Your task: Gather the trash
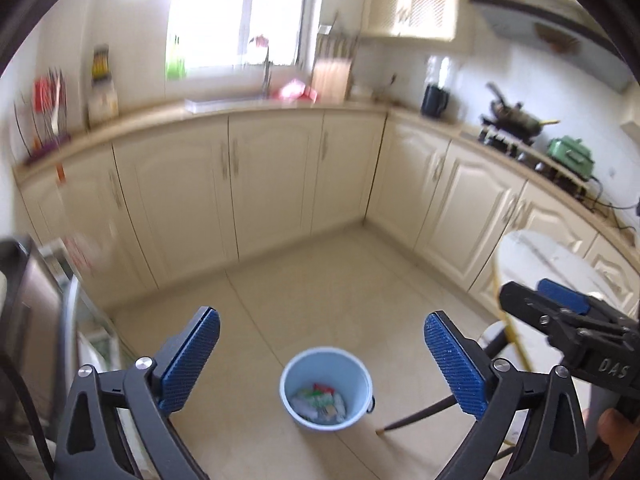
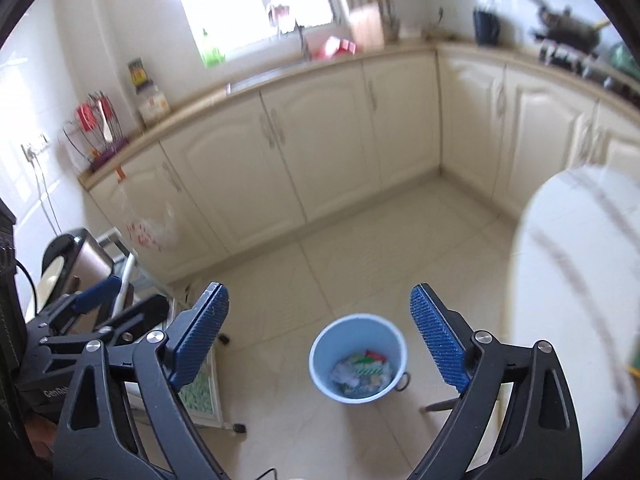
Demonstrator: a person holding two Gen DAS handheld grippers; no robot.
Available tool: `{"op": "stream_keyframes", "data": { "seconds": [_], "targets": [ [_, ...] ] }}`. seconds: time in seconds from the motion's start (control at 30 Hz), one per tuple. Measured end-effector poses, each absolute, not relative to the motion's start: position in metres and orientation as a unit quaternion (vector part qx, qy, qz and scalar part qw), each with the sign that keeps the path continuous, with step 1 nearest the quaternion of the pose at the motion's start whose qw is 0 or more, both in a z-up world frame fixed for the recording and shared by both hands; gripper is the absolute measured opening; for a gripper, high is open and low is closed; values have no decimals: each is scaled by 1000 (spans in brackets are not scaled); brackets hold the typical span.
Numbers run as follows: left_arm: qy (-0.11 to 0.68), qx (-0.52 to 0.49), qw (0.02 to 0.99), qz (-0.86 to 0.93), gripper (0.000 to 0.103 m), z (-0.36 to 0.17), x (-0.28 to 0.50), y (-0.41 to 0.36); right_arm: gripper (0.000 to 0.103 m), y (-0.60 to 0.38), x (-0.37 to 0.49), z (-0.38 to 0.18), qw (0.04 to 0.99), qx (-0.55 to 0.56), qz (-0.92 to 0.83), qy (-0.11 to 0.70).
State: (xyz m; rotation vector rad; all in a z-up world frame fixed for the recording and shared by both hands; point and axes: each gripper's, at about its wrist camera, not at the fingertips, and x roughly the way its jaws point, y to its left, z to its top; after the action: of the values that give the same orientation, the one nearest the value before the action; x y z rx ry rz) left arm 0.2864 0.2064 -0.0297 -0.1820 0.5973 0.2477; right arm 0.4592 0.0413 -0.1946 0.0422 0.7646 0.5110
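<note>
A light blue bucket [image 1: 326,388] stands on the tiled floor below both grippers, with wrappers and crumpled paper [image 1: 320,400] at its bottom. In the right wrist view the same bucket [image 2: 358,358] and its trash [image 2: 362,372] lie between the finger lines. My left gripper [image 1: 320,354] is open, high above the bucket, nothing between its blue pads. My right gripper [image 2: 320,330] is open too and holds nothing. The right gripper [image 1: 568,316] also shows at the right edge of the left wrist view; the left gripper [image 2: 100,312] shows at the left of the right wrist view.
A round white marble table [image 2: 580,280] with dark legs [image 1: 416,416] stands to the right of the bucket. Cream cabinets [image 1: 276,184] line the far walls under a cluttered counter. A metal cart [image 2: 120,264] and a patterned mat [image 2: 200,388] sit at the left.
</note>
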Motion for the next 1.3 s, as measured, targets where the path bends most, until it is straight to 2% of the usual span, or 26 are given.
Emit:
{"op": "stream_keyframes", "data": {
  "seconds": [0.03, 0.1, 0.4, 0.67, 0.93, 1.3],
  "targets": [
    [277, -84, 950, 121, 102, -19, 271, 195, 94, 32, 445, -180, 904, 23, 241, 353],
    [253, -76, 958, 113, 102, 0, 240, 168, 103, 11, 414, -152, 920, 21, 223, 322],
    [159, -50, 984, 59, 102, 41, 109, 76, 103, -77, 279, -47, 968, 22, 143, 204],
    [96, -42, 994, 21, 102, 13, -9, 37, 103, -128, 184, 10, 986, 7, 76, 147],
    [35, -32, 999, 21, 102, -15, -90, 17, 103, -153, 121, 44, 995, -2, 39, 94],
    [17, -7, 1000, -4, 102, -51, -126, -6, 103, -171, 93, 55, 998, 3, 8, 65]
  ]
}}
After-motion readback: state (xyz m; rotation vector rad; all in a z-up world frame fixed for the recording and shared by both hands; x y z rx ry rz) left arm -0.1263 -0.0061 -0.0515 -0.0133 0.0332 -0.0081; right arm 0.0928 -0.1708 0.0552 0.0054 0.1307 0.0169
